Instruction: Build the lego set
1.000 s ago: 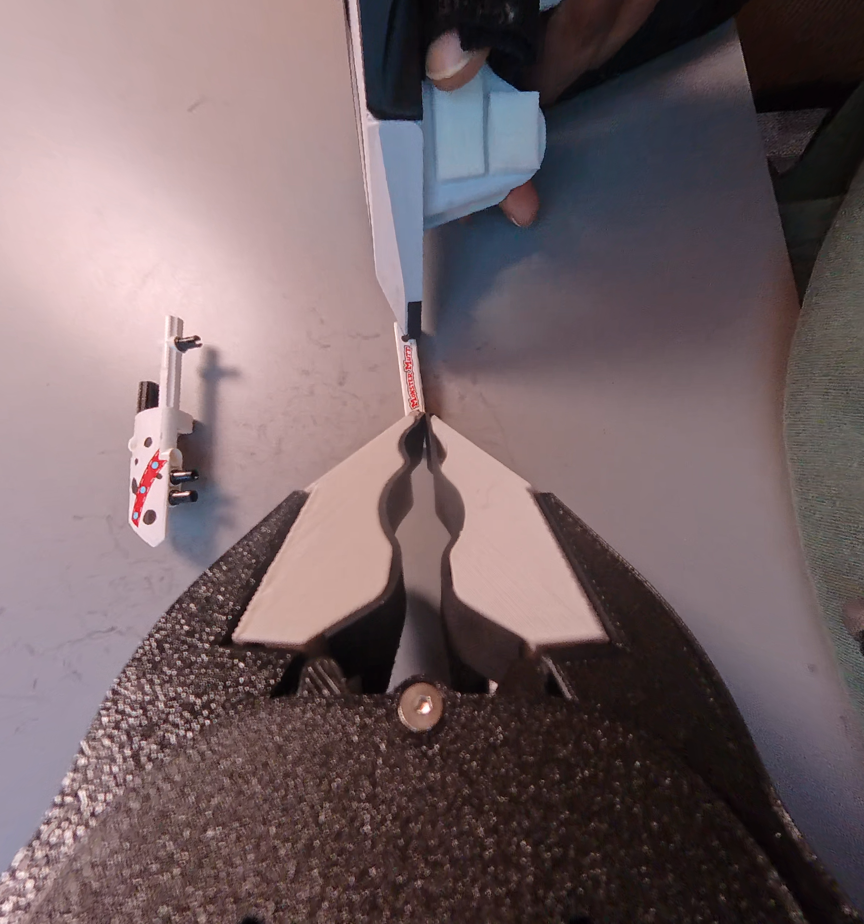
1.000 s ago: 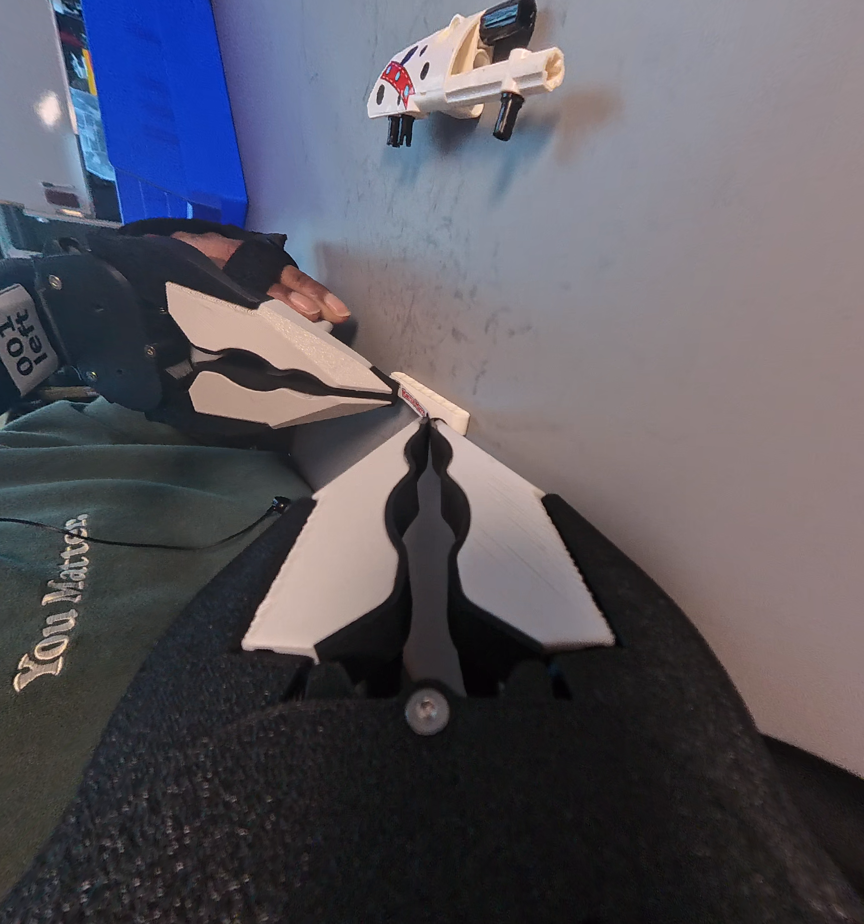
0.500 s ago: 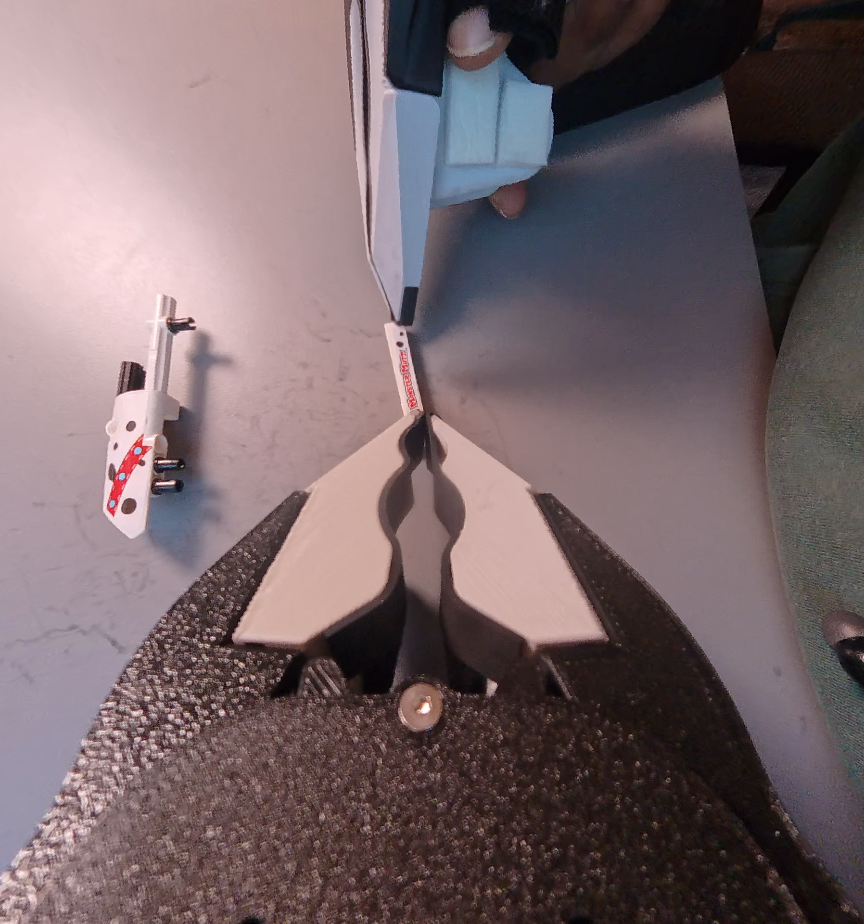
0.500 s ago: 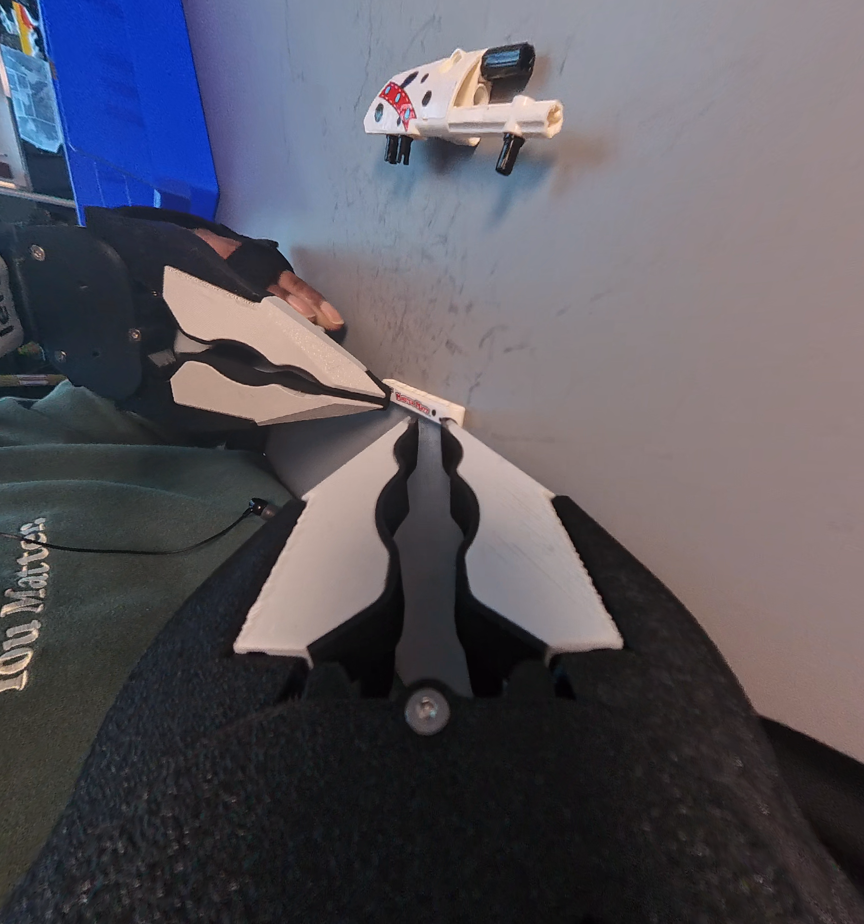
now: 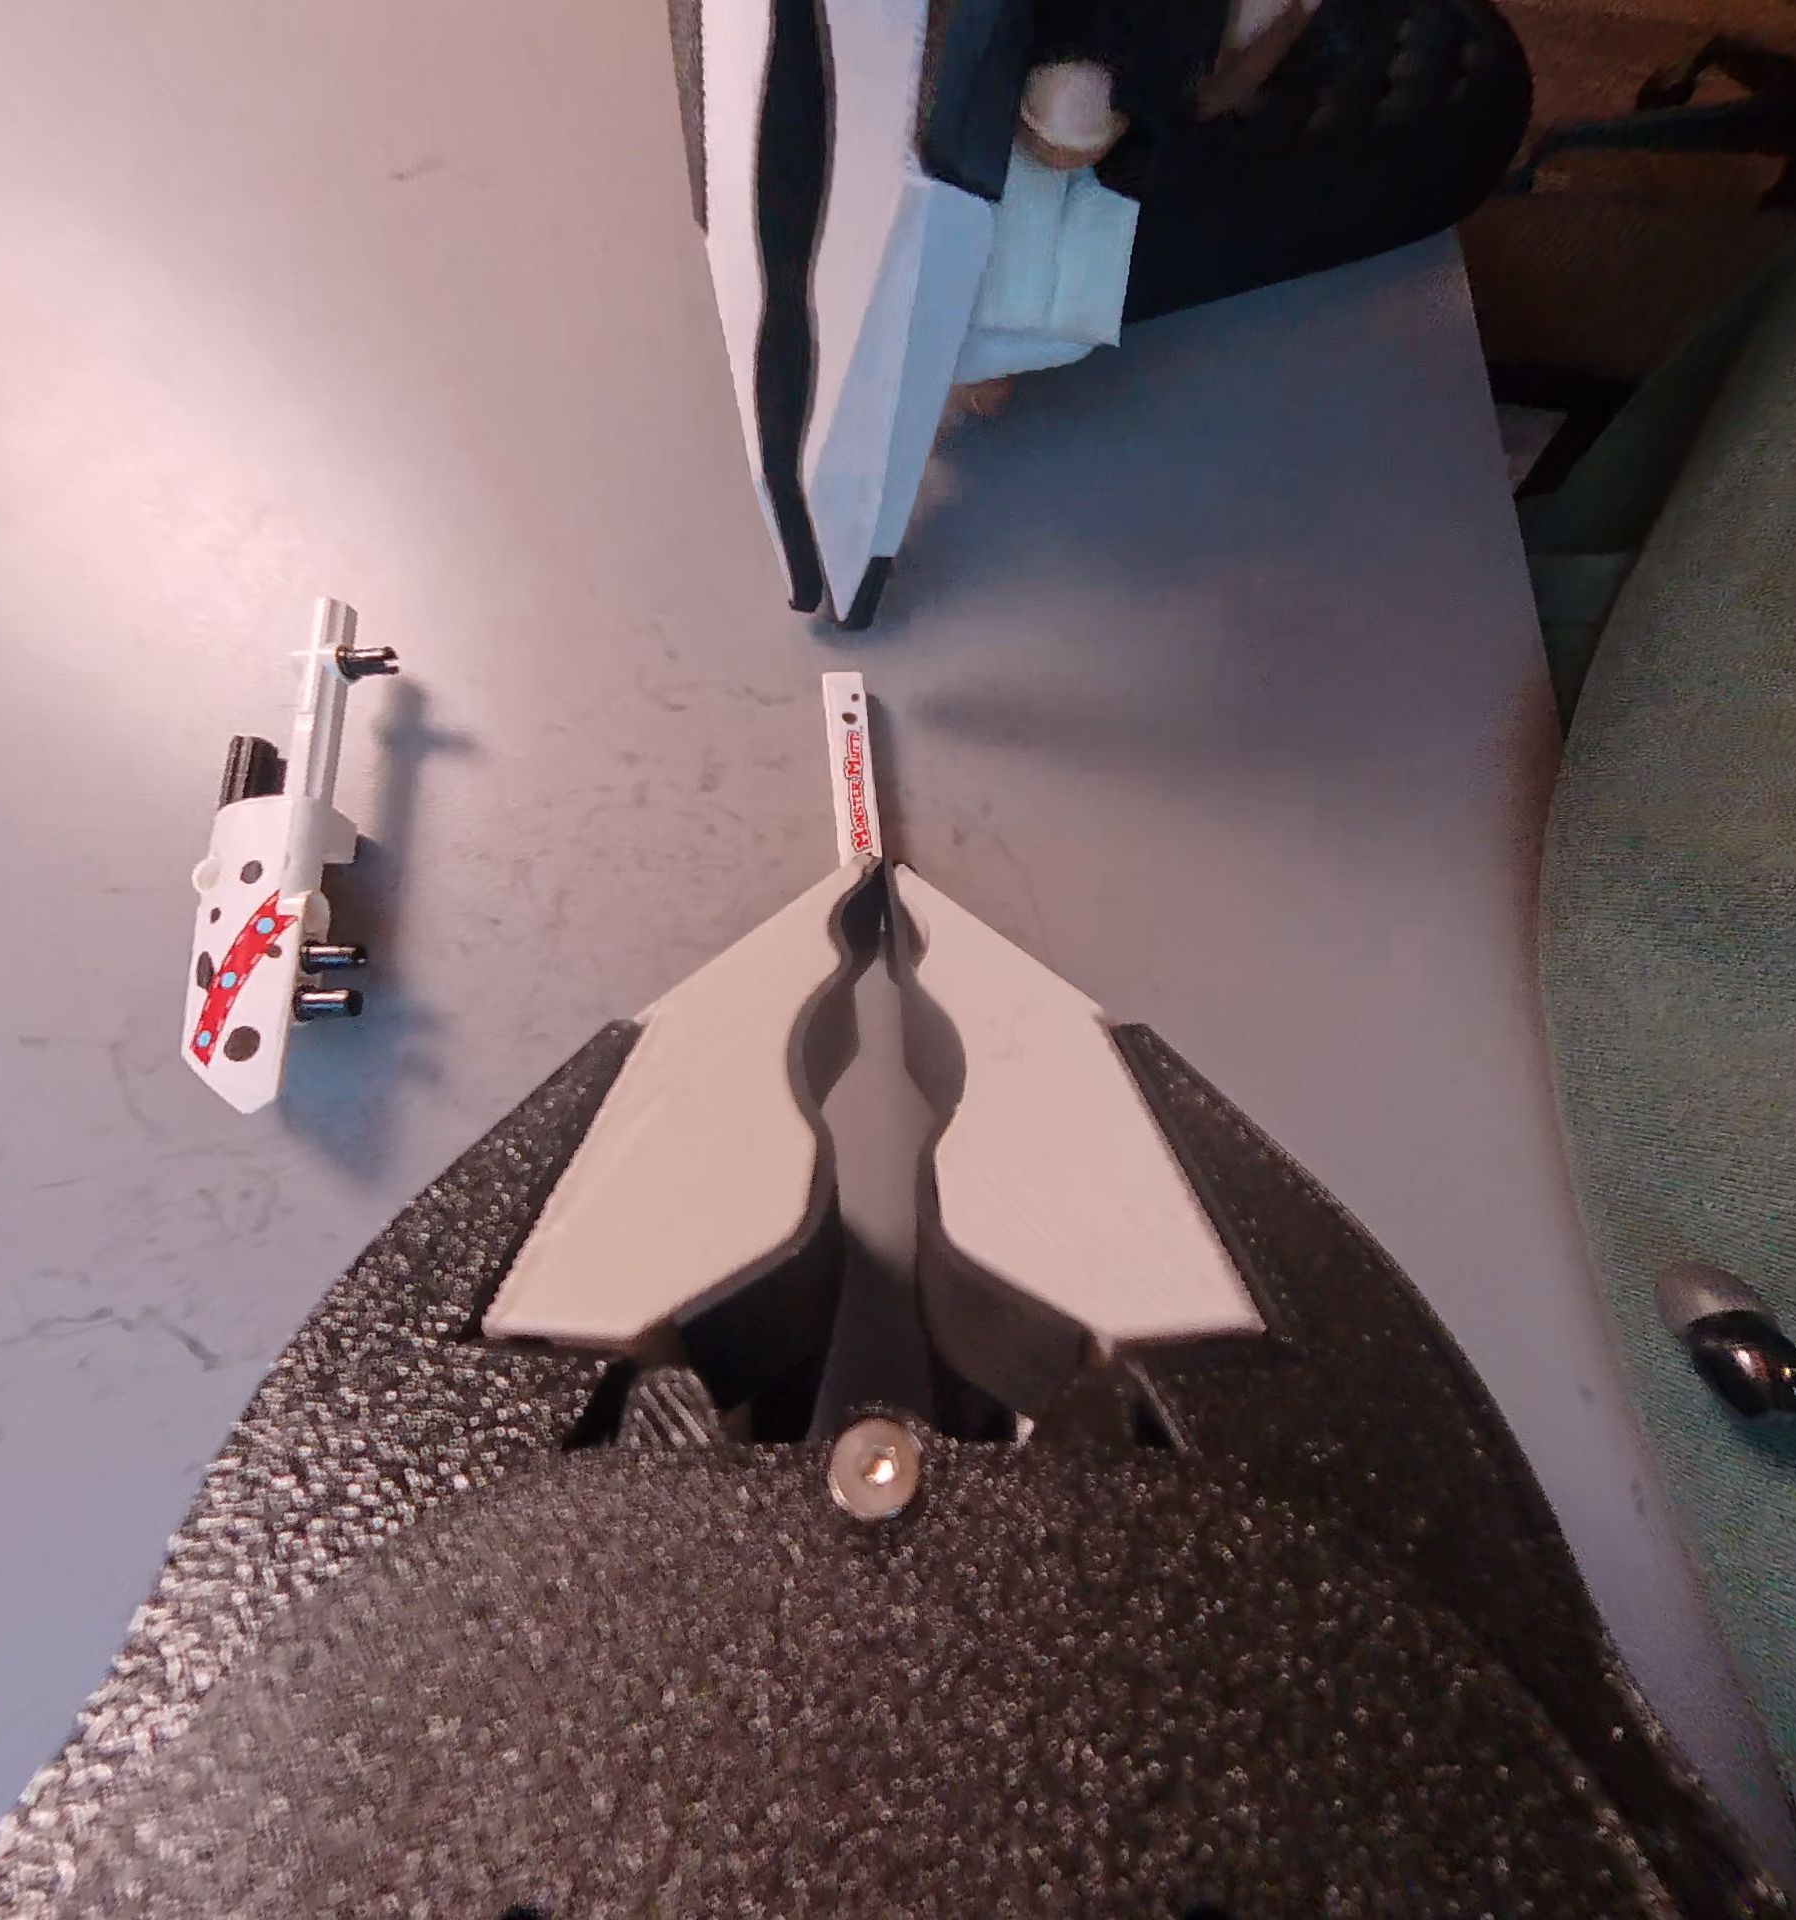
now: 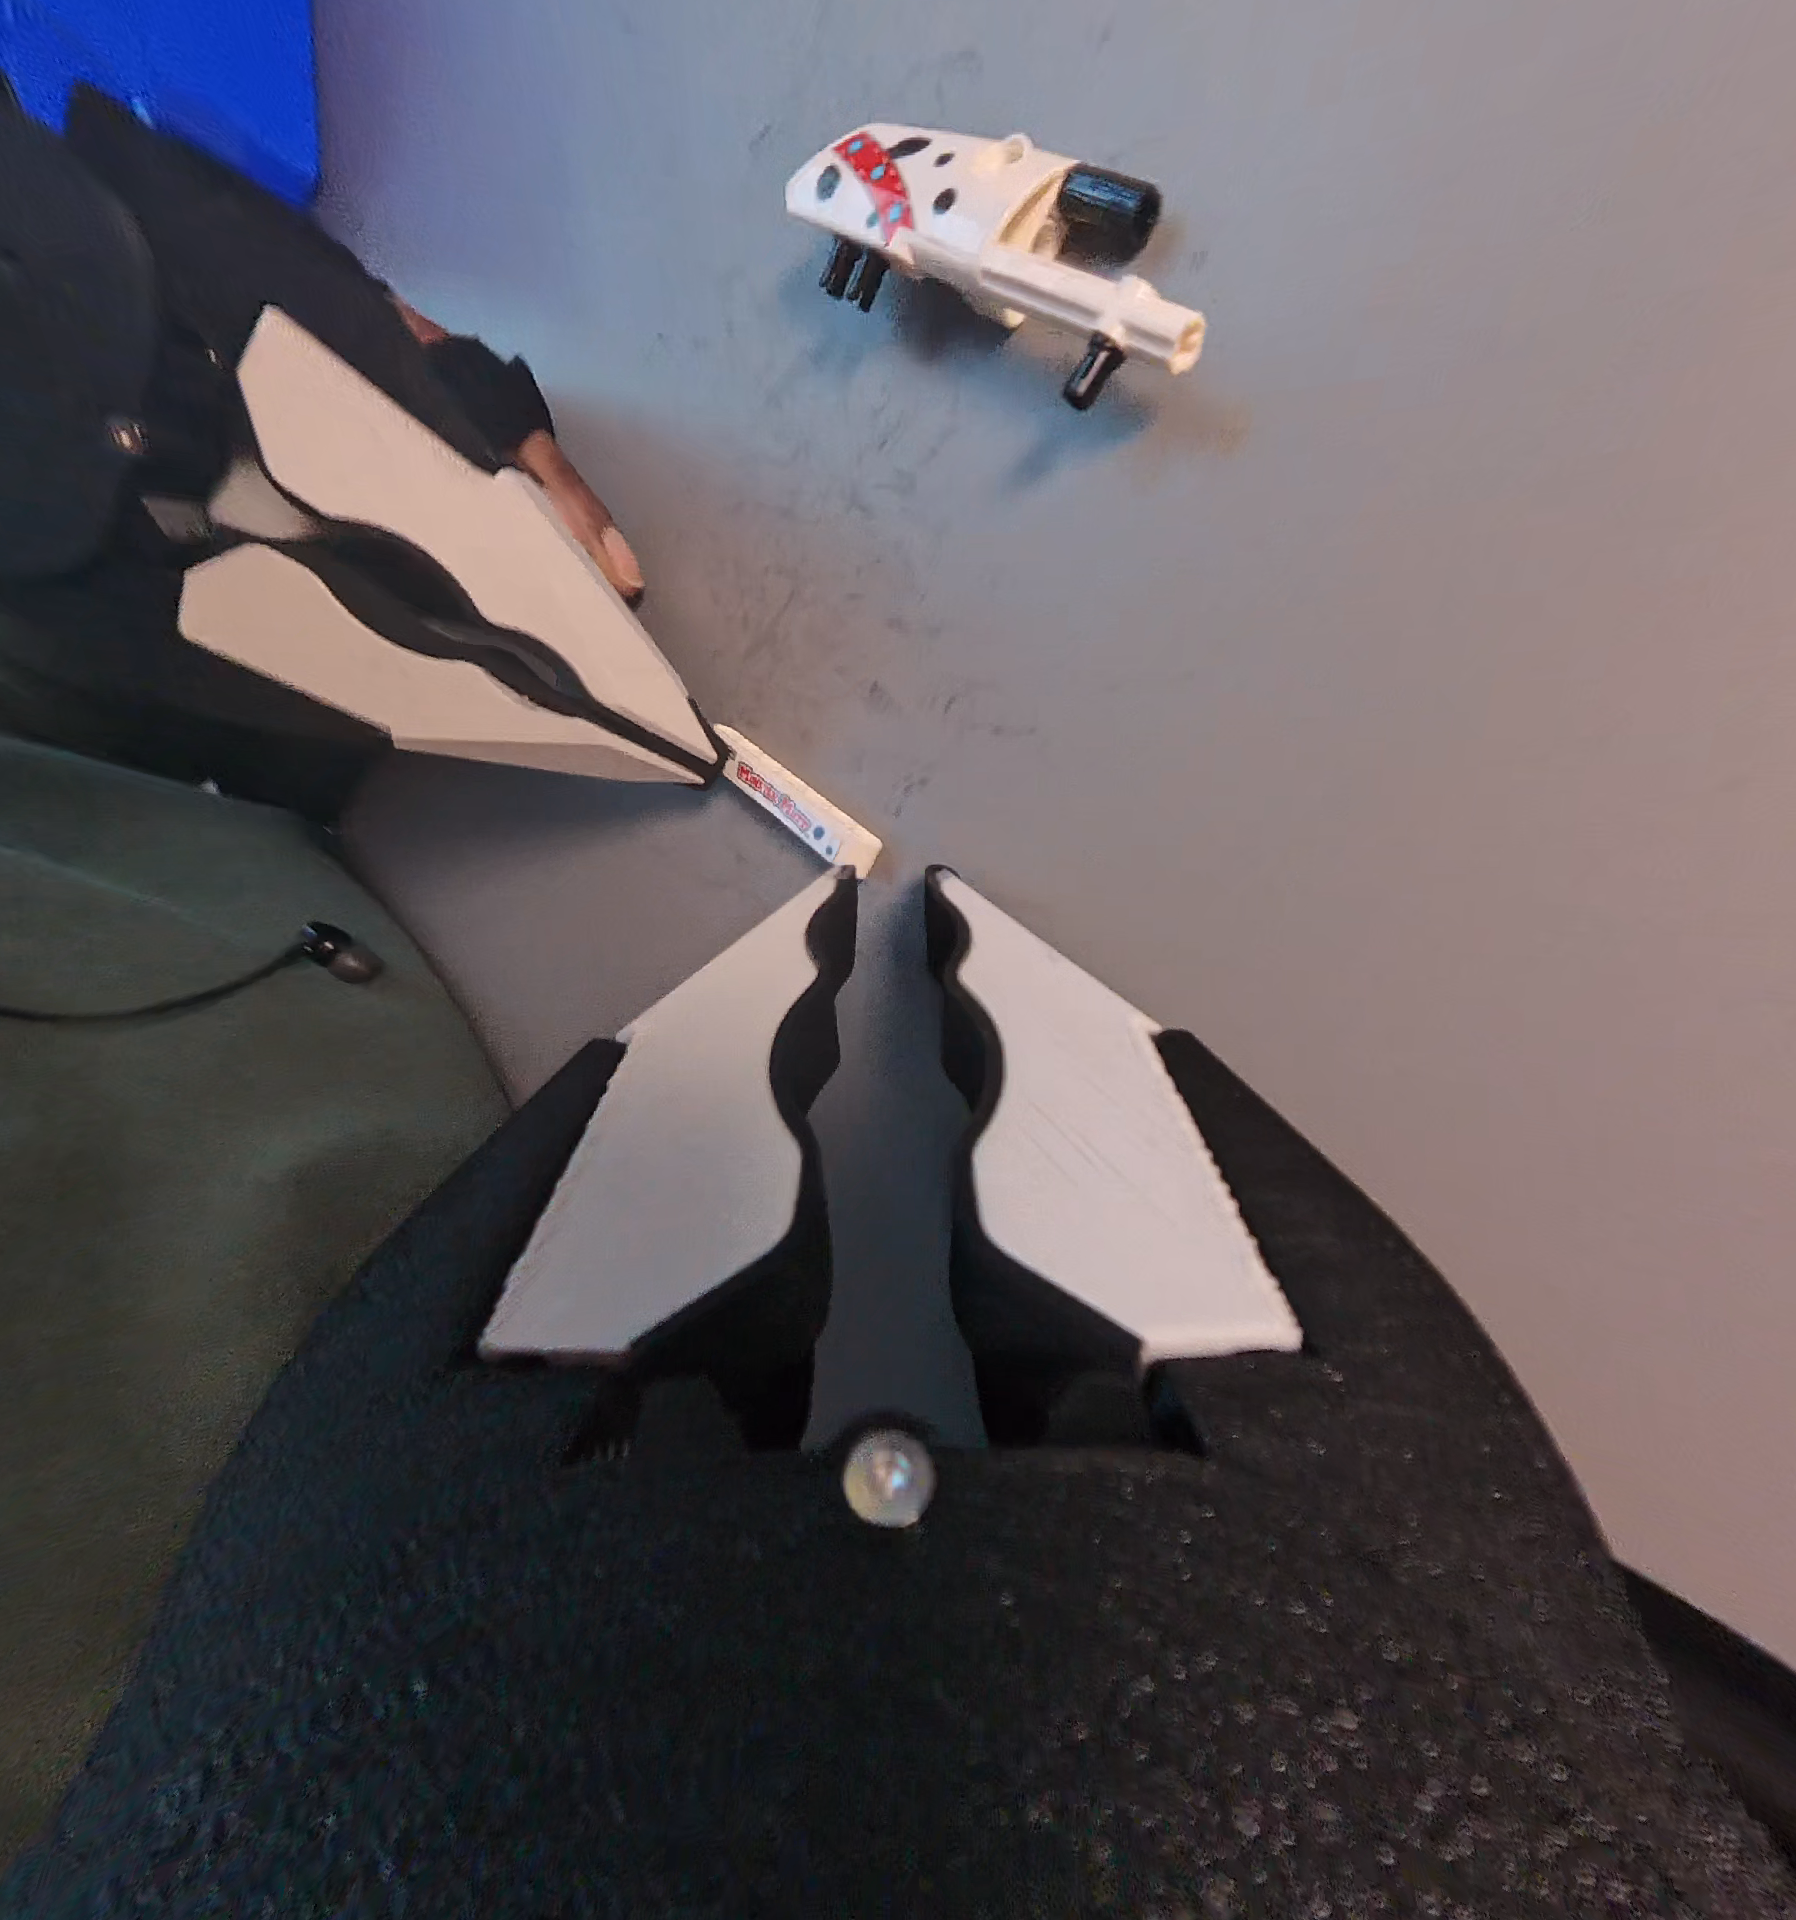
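The left gripper (image 5: 881, 871) is pinched tight on one end of a slim white stickered Lego beam (image 5: 850, 767), held just above the grey table (image 5: 561, 312). The right gripper (image 6: 881, 875) stands slightly parted and empty, just off the beam's free end. The white spotted sub-assembly (image 5: 260, 914) with black pins lies apart, so joining them seems left.

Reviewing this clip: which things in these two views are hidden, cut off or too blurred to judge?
- Slim white piece: its near end is hidden between the left gripper fingertips in the left wrist view.
- Spotted white assembly: its underside faces the grey table in both views.
- Right gripper: its view is motion-blurred, so whether a fingertip touches the piece is unclear.
- Blue bin: cut off by the top edge, right wrist view.
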A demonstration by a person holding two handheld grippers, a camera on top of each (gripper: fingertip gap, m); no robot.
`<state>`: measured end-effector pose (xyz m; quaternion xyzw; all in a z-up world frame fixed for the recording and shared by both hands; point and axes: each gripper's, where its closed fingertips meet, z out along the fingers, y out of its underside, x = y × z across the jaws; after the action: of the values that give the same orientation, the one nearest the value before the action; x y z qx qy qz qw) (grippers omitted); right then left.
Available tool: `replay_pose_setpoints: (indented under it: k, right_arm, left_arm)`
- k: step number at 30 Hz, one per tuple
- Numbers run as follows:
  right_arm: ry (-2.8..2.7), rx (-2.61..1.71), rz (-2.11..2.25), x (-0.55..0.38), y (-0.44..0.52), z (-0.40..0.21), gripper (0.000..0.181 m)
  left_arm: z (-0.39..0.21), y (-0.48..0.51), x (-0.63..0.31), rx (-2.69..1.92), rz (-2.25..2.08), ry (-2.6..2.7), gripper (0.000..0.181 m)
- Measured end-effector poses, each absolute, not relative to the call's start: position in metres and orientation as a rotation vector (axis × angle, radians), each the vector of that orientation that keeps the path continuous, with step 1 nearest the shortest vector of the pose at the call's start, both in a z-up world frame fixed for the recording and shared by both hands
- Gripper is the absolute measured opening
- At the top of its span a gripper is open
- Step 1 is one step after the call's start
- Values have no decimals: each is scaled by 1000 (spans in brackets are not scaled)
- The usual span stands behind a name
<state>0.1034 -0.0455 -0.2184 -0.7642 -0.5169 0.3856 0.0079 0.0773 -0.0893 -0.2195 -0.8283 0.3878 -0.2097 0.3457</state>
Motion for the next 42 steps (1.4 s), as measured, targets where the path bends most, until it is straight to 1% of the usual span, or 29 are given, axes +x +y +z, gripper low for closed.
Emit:
replay_pose_setpoints:
  k: [4, 7, 12, 18, 19, 24, 27, 42]
  right_arm:
    - [-1909, -2047, 971, 101, -48, -221, 21]
    - [-2075, -1787, 854, 98, -54, -221, 23]
    - [-2187, -1552, 775, 95, -63, -222, 23]
    - [-2191, -1526, 814, 93, -64, -220, 8]
    - [-2188, -1525, 816, 93, -63, -220, 7]
    - [-2182, -1532, 822, 95, -64, -220, 7]
    - [-2179, -1530, 818, 95, -64, -220, 7]
    - [-2161, -1571, 846, 95, -63, -218, 7]
  left_arm:
    - [-219, -89, 77, -2144, -555, 1009, 0]
    - [-219, -90, 77, -2141, -561, 1008, 0]
    - [-219, -90, 77, -2129, -560, 1025, 0]
    - [-218, -89, 75, -2112, -553, 1033, 0]
    - [-218, -89, 75, -2108, -556, 1034, 4]
    - [-208, -88, 76, -2061, -577, 1015, 10]
    - [-212, -86, 73, -2073, -543, 1023, 13]
    - [-218, -89, 73, -2101, -538, 1045, 13]
